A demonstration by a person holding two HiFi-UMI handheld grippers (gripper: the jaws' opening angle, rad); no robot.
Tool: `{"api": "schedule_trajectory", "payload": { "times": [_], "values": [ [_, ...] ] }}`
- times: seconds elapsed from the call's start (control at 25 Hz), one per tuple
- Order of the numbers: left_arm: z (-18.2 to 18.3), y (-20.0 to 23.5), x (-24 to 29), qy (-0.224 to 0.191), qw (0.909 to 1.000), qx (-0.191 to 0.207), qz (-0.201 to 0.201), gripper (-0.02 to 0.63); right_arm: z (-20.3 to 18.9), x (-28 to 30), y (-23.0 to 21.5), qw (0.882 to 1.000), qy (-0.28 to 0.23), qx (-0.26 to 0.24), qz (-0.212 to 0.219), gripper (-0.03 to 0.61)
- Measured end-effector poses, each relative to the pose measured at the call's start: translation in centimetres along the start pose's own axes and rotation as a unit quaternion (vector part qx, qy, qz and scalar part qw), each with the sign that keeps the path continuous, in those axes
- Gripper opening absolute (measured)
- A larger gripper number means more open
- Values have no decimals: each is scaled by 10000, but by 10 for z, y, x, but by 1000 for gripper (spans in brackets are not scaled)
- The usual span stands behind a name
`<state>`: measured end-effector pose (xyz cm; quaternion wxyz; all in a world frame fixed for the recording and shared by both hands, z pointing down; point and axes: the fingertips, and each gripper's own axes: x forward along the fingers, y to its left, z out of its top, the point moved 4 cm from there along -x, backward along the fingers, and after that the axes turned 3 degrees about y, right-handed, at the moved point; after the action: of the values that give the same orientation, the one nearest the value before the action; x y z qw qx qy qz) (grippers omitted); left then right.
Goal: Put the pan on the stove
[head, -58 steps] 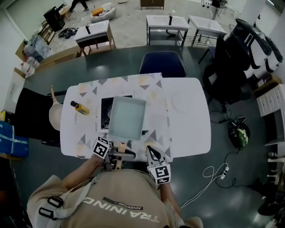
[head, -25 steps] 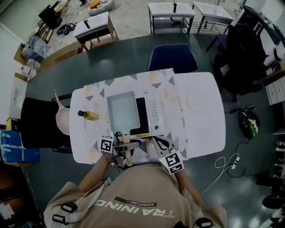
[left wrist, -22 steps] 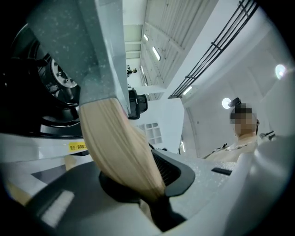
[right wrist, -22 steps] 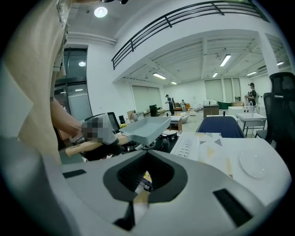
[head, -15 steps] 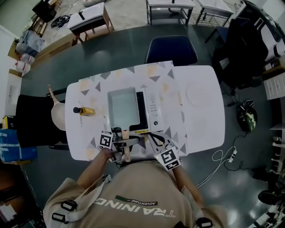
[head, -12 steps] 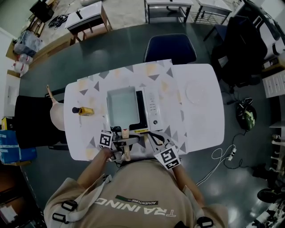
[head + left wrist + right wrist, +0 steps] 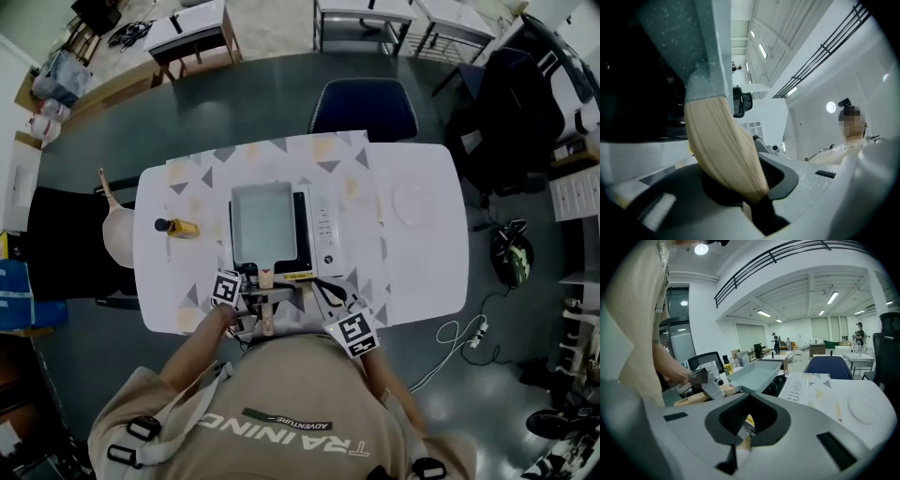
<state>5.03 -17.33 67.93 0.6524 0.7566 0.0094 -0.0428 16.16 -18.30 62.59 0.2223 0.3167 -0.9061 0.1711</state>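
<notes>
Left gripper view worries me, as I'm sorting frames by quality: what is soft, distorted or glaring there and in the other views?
Left gripper view: the wooden handle is so close it looks soft; heavy fisheye, black corners. Right gripper view: the ceiling rails bend, a lamp glares at top, the pan is sharp. Head view: dim, edges curved, white table brightest.

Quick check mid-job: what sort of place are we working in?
Most likely a big open lab or workshop, not a home kitchen: the stove stands on a white table, with an office chair and more work tables around it, and strip lights on a high ceiling.
</notes>
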Motion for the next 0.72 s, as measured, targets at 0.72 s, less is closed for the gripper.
{"api": "schedule_trajectory", "payload": {
  "times": [0.72],
  "values": [
    [4, -8, 10, -148, 9993, -296, -144, 72, 21, -36, 21, 9977, -512, -139, -431, -1]
  ]
}}
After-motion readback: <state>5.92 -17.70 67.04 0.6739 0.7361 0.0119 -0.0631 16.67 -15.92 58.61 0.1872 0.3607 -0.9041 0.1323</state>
